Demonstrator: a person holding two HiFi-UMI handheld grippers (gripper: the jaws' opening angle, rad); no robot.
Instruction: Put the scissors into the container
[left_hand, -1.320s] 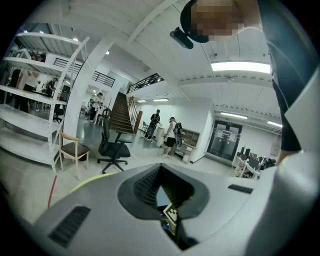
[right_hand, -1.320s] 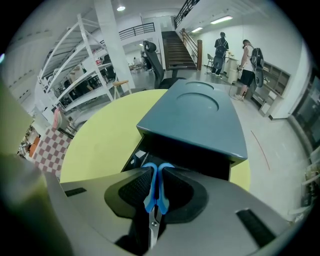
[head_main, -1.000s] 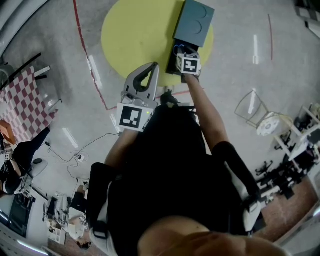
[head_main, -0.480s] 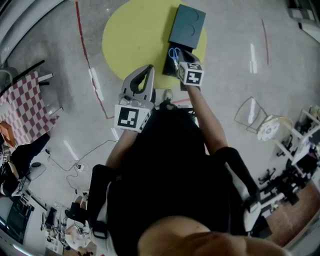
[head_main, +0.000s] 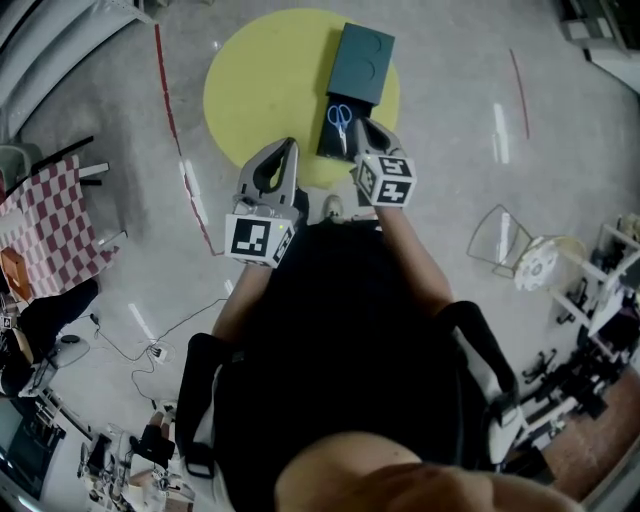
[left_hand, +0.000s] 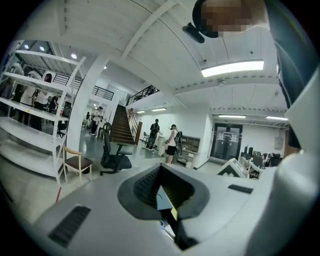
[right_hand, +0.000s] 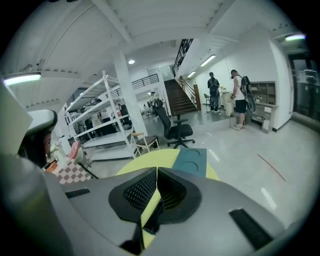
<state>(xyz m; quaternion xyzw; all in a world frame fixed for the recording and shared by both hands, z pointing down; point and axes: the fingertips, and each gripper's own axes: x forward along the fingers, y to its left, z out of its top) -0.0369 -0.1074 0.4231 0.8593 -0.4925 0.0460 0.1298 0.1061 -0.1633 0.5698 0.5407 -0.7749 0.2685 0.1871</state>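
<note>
Blue-handled scissors (head_main: 338, 117) lie in the dark open part of the teal container (head_main: 362, 60) on the round yellow table (head_main: 260, 80). My right gripper (head_main: 364, 126) is held just short of the container's near end, apart from the scissors, its jaws together with nothing between them. The left gripper (head_main: 289, 144) hovers over the table's near edge, left of the container, also shut and empty. In the right gripper view the gripper (right_hand: 156, 171) points at the teal container (right_hand: 191, 160) and the yellow table (right_hand: 150, 159). The left gripper (left_hand: 160, 168) in its own view faces the room.
A red line (head_main: 170, 110) runs across the grey floor left of the table. A checked cloth (head_main: 45, 215) lies at far left, a white wire frame (head_main: 500, 228) at right. An office chair (right_hand: 175, 131) and white shelving (right_hand: 100, 120) stand beyond the table.
My right gripper has pulled back from over the container toward my body, and the scissors now show lying inside it. The left gripper stayed near the table's edge.
</note>
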